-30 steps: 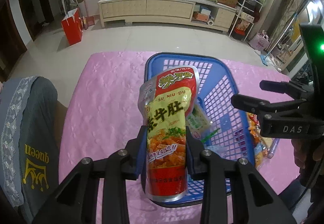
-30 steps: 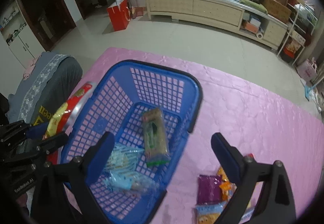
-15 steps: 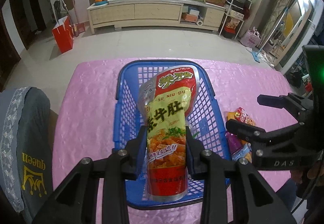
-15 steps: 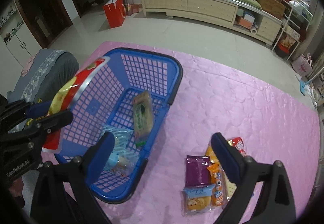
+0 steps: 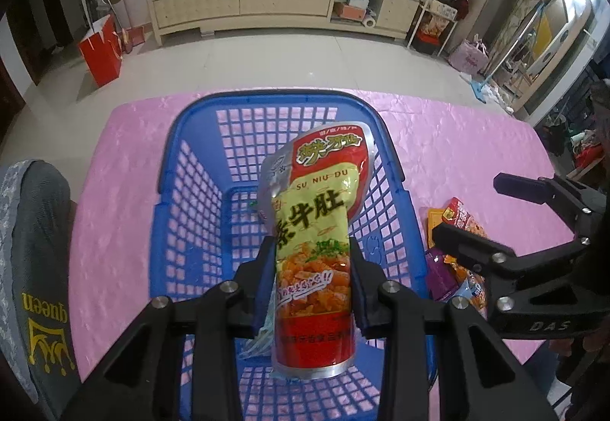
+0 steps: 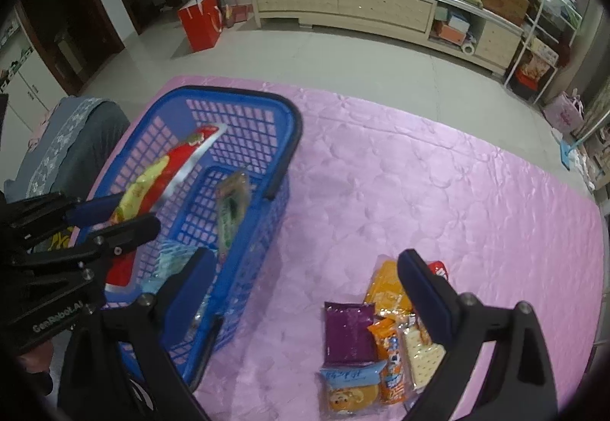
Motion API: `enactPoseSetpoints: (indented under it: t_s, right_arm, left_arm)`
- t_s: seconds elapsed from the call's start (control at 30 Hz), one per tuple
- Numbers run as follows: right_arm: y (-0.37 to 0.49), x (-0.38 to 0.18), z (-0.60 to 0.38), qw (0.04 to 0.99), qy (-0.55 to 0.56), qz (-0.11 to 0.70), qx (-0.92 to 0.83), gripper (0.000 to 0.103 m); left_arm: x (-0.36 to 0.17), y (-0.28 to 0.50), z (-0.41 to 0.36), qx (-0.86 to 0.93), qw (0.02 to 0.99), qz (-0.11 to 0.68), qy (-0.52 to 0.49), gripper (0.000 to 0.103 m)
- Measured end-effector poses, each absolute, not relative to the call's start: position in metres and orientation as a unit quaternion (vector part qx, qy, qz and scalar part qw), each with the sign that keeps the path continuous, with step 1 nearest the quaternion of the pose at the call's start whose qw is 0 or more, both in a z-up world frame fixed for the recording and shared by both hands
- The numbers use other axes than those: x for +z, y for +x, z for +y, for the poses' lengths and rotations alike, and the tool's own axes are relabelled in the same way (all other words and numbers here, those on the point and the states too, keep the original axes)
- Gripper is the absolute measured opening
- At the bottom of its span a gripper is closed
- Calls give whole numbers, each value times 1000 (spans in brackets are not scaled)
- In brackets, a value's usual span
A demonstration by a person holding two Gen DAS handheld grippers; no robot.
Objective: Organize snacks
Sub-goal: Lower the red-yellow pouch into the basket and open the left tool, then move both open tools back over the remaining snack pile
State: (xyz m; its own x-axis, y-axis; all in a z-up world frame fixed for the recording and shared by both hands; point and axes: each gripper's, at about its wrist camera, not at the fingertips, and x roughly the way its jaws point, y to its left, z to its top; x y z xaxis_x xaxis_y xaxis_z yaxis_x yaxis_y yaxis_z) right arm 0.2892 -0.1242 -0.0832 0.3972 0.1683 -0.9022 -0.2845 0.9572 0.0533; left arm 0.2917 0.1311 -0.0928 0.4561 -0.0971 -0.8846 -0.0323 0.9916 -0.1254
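Red-yellow pouch [image 5: 312, 230] hides basket [image 5: 190, 200] contents; snack pile [image 5: 457, 257] partly covered.

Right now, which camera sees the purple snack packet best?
The right wrist view: the purple packet lies flat and fully visible on the pink cloth. In the left wrist view the right gripper hides most of it.

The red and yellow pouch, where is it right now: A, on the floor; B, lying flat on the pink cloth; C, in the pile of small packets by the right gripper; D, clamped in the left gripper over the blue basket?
D: the left gripper pinches the pouch at its sides, above the basket.
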Motion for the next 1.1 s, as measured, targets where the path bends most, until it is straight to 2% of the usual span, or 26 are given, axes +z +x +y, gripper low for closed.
enactPoseSetpoints:
  t_s: [0.07,0.13,0.2,0.27,0.47,0.6,1.1]
  right_arm:
    - [290,-84,-130,835,-50,532,133,98]
    - [290,-85,-135,835,-53,532,129,98]
    - [290,-83,-139,836,-56,531,124,98]
    - [289,-81,-146,837,-50,531,121,98]
    - [277,-66,-155,841,-40,527,114,98]
    - [262,-49,-158,849,-45,514,112,98]
    - [199,-4,-203,867,-51,488,81,98]
  left_arm:
    - [-95,300,129,-21,849,525,-58,34]
    - [-95,306,124,-24,849,524,-57,42]
    - [-95,307,120,-26,852,519,-55,63]
    - [-92,303,116,-28,858,511,-50,68]
    - [-77,283,102,-34,863,504,-11,70]
    - [-59,269,97,-39,870,491,-12,77]
    - [-14,221,48,-62,885,462,0,83]
